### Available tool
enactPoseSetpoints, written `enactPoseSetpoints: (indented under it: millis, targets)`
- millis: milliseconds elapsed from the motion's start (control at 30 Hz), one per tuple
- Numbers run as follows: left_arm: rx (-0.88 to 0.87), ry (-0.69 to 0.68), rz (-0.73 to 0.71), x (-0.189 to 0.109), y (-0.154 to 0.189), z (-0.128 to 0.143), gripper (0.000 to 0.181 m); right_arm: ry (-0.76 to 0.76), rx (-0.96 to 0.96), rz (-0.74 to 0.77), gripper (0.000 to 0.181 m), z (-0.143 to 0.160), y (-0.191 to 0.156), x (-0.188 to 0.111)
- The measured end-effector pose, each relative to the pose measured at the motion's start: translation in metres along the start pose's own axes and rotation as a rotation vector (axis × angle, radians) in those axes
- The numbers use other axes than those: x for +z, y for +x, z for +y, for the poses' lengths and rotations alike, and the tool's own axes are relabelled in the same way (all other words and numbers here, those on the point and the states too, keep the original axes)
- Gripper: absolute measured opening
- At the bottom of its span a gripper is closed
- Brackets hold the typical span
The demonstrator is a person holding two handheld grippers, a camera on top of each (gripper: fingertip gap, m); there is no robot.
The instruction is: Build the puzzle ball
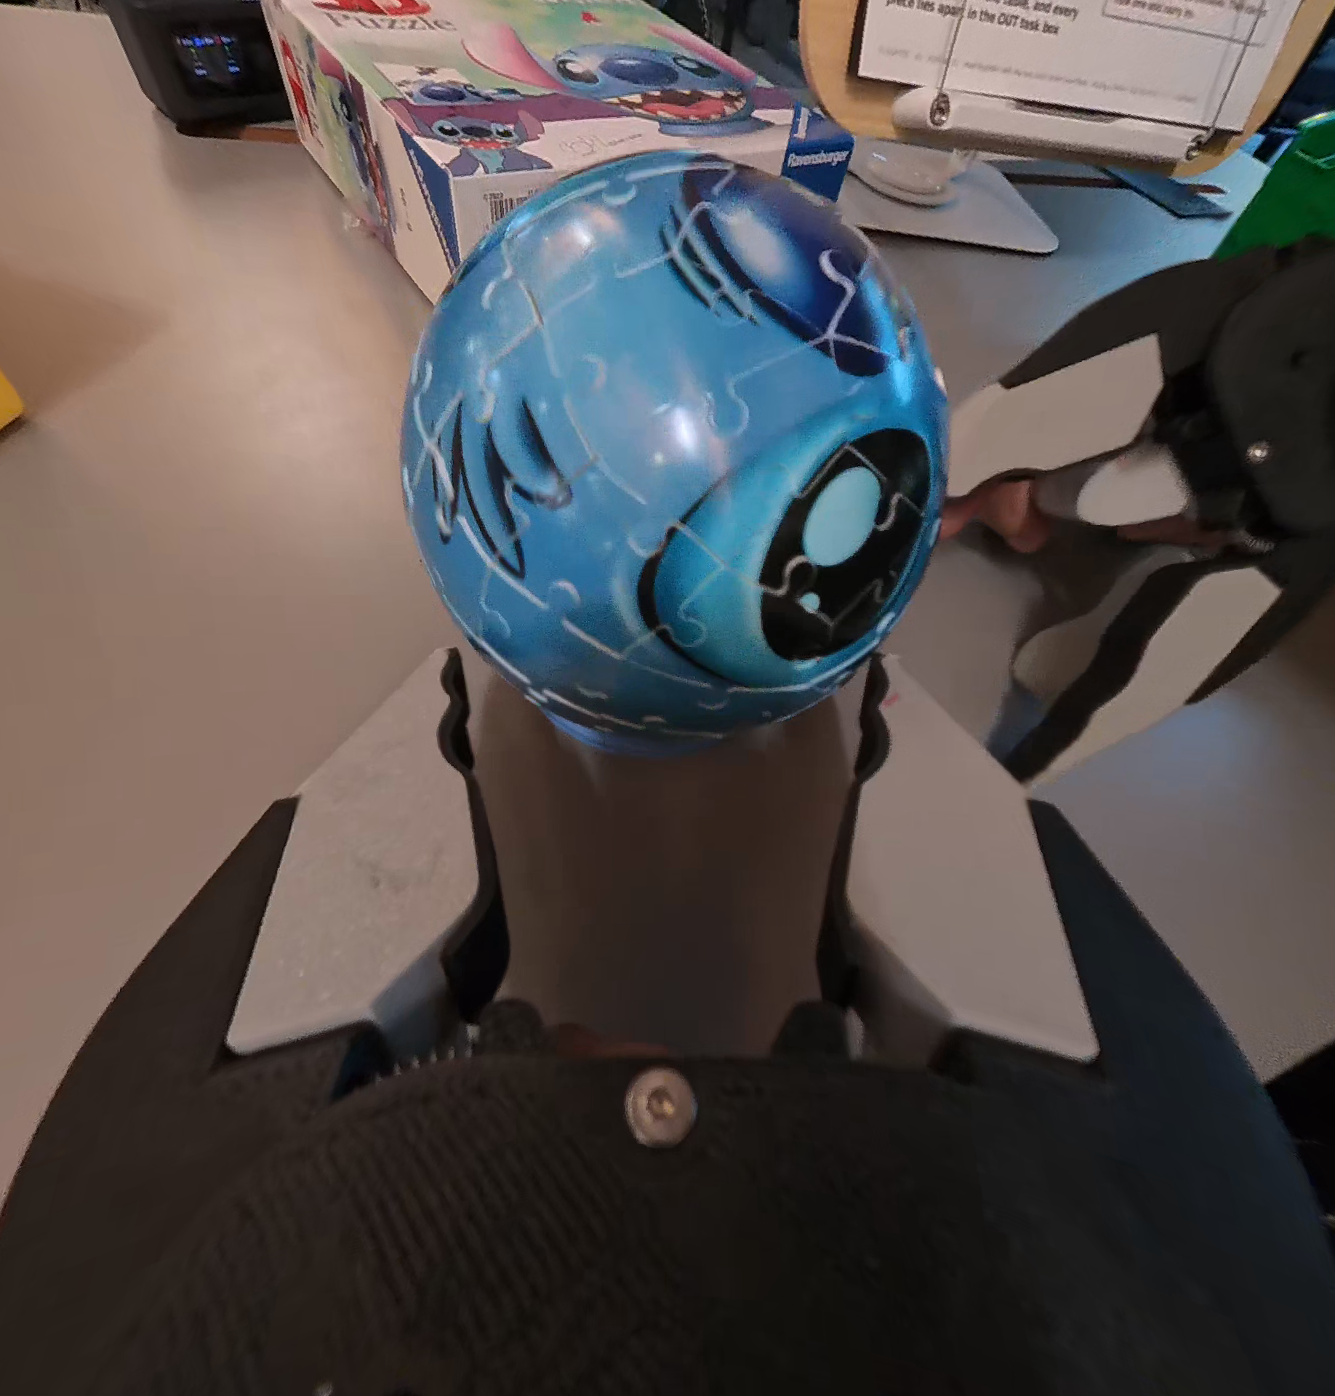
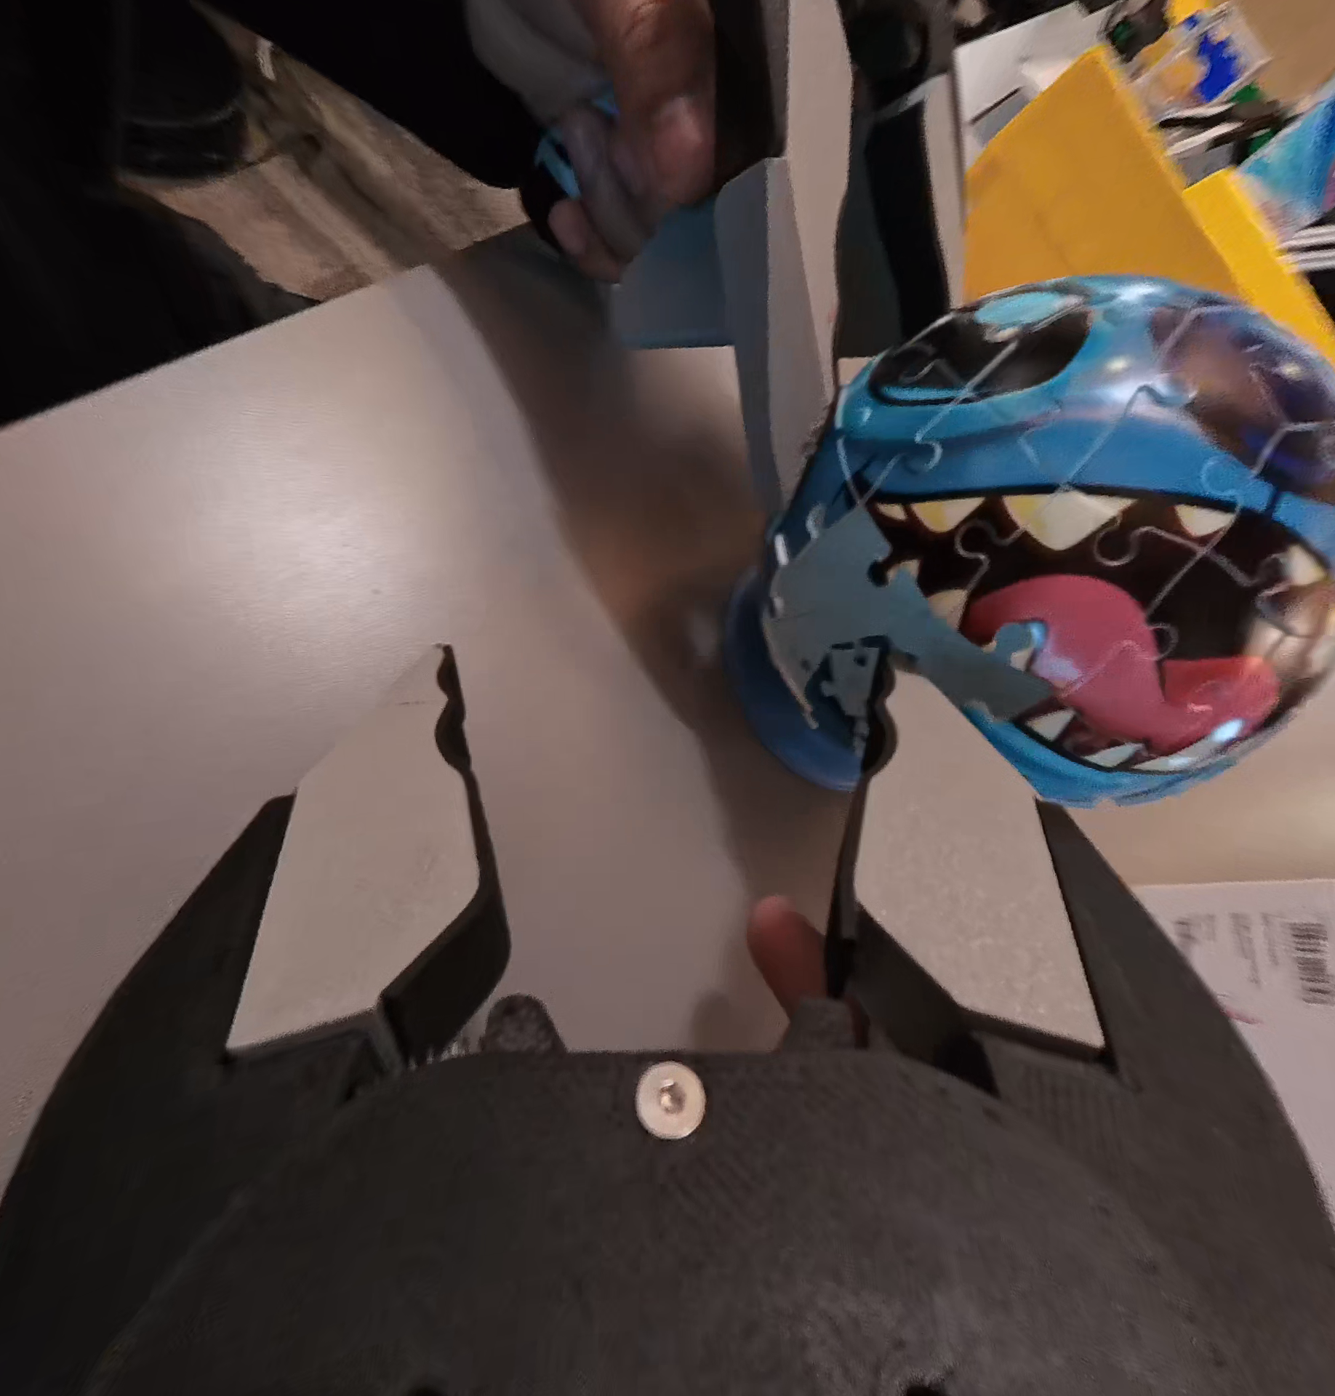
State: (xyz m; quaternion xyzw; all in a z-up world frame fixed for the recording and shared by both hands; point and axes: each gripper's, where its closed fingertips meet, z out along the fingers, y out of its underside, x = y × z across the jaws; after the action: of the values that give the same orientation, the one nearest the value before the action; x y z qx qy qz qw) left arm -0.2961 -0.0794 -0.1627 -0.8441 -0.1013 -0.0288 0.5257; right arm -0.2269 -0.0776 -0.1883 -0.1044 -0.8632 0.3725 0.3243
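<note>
The blue puzzle ball [image 1: 672,468] stands on a blue ring base on the grey table [image 1: 158,604]. My left gripper [image 1: 663,706] is open and empty, its fingertips just short of the ball's base. In the right wrist view the ball [image 2: 1103,468] shows a toothed mouth and an opening of missing pieces [image 2: 831,597] on its lower left side. My right gripper [image 2: 657,702] is open, with its right fingertip [image 2: 872,725] against the edge of that opening; I cannot tell whether a small piece rests there. The right gripper also shows in the left wrist view [image 1: 1087,521].
The puzzle's box [image 1: 536,136] lies behind the ball. A sign on a stand [image 1: 1027,91] and a black device [image 1: 196,60] are at the back. A yellow bin [image 2: 1087,189] stands beyond the ball. A sheet with a barcode [image 2: 1269,952] lies right. The table's edge [image 2: 196,355] runs upper left.
</note>
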Motion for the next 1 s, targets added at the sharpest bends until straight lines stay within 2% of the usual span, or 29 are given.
enactPoseSetpoints:
  millis: [33,100,167,233,333,500,567,667,767,900,1000]
  targets:
    - [-0.006,-0.006,0.001,0.002,0.001,0.000,0.104,-0.003,-0.026,0.046,0.096,0.001,0.005,0.001]
    - [-0.015,-0.005,0.004,0.002,0.005,-0.001,0.105,-0.045,-0.065,0.159,0.064,0.009,0.018,0.006]
    - [-0.016,0.002,-0.002,0.001,0.007,-0.002,0.105,-0.127,-0.085,0.241,0.052,0.018,0.027,0.009]
    - [-0.009,0.006,-0.013,0.001,0.005,-0.002,0.104,-0.183,-0.116,0.247,0.040,0.020,0.026,0.011]
    - [-0.007,0.012,-0.010,0.002,0.002,-0.003,0.103,-0.216,-0.182,0.239,0.042,0.020,0.026,0.008]
    - [0.049,0.009,-0.009,-0.002,-0.006,-0.001,0.105,-0.260,-0.447,0.306,0.068,0.021,0.036,-0.007]
    - [0.038,0.012,-0.002,-0.006,-0.013,0.000,0.105,-0.290,-0.472,0.308,0.061,0.024,0.037,-0.005]
    - [0.012,0.022,-0.004,-0.010,-0.025,0.000,0.104,-0.305,-0.510,0.257,0.042,0.025,0.031,0.001]
    - [0.002,0.038,0.018,-0.012,-0.028,-0.001,0.099,-0.335,-0.528,0.267,0.049,0.023,0.039,0.008]
    - [0.005,0.066,0.069,-0.014,-0.024,-0.005,0.091,-0.398,-0.544,0.255,0.032,0.027,0.042,0.020]
    - [0.013,0.072,0.107,-0.013,-0.021,-0.006,0.082,-0.416,-0.548,0.280,0.027,0.028,0.049,0.027]
